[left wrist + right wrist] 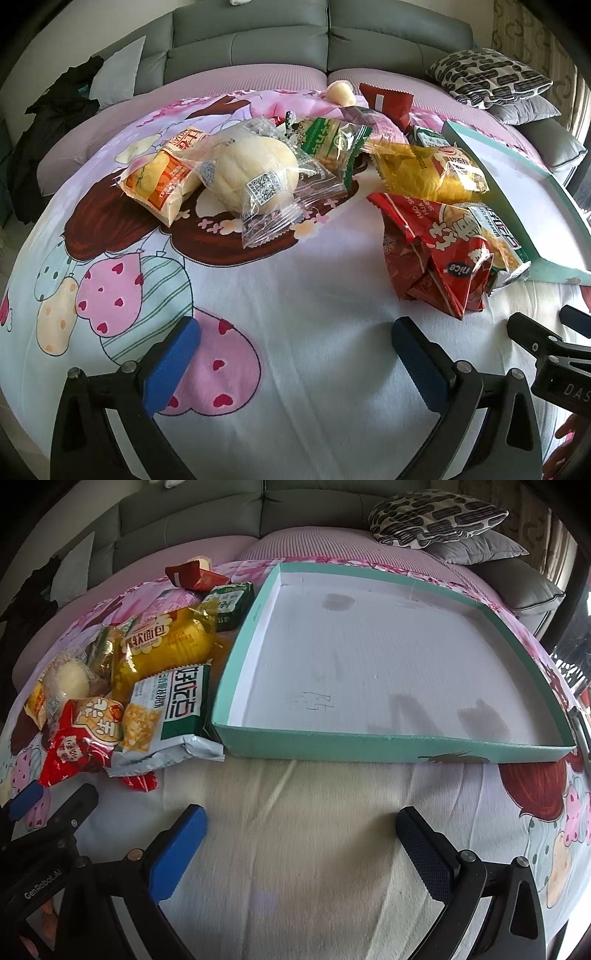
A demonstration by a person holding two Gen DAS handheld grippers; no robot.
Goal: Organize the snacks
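Both grippers, left (295,354) & right (301,840), spread, hovering level over bedsheet (314,280)

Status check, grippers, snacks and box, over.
Left gripper open, empty. Right gripper open, empty. Snack pile lies left of the teal box, box holds no snacks. Nothing blocking.

The snack packets (432,254) are glossy, crinkled plastic film, one clear wrapper (258,184) showing a bun. The tray (369,744) looks like matt cardboard. The printed sheet (295,295) is soft cloth; the gripper pads (173,365) are textured blue.
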